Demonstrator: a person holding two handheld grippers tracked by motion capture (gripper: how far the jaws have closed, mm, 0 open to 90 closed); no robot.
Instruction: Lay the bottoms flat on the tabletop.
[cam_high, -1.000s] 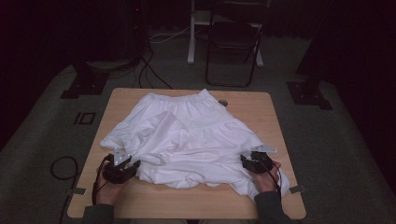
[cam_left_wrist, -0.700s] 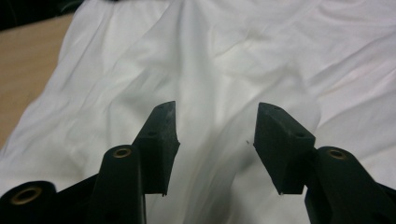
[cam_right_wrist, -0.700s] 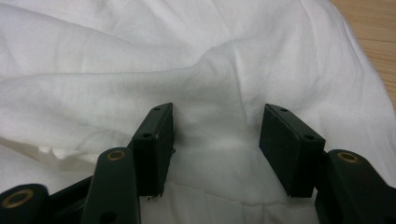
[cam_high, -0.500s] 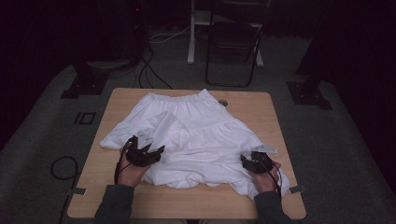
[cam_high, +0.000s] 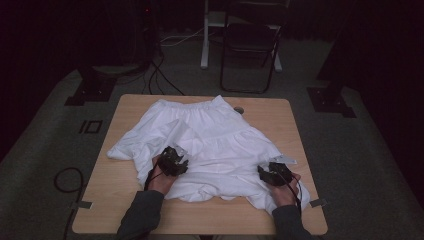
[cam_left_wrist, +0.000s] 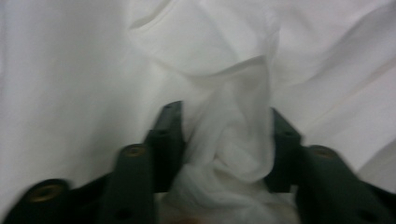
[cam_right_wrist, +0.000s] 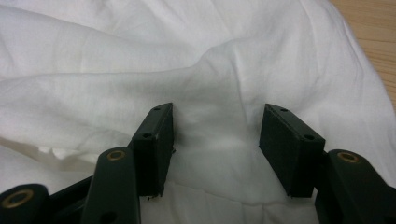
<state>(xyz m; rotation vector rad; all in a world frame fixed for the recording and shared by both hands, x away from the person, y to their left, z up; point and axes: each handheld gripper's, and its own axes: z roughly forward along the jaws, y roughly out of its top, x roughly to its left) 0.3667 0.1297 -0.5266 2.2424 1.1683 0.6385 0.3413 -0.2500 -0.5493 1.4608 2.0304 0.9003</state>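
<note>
The white gathered cotton skirt (cam_high: 210, 145) looks light and limp; the left gripper (cam_left_wrist: 224, 140), fingers just closing, bunches a fold; the right gripper (cam_right_wrist: 215, 140) seems open over the hem.

Middle of the light wooden table (cam_high: 125, 165) hidden under the crumpled white cloth garment (cam_high: 210, 135), small round grey object (cam_high: 239, 110) beside its waistband too small to tell, black folding chair (cam_high: 250, 45) cut off at the top edge, left gripper view blurred
</note>
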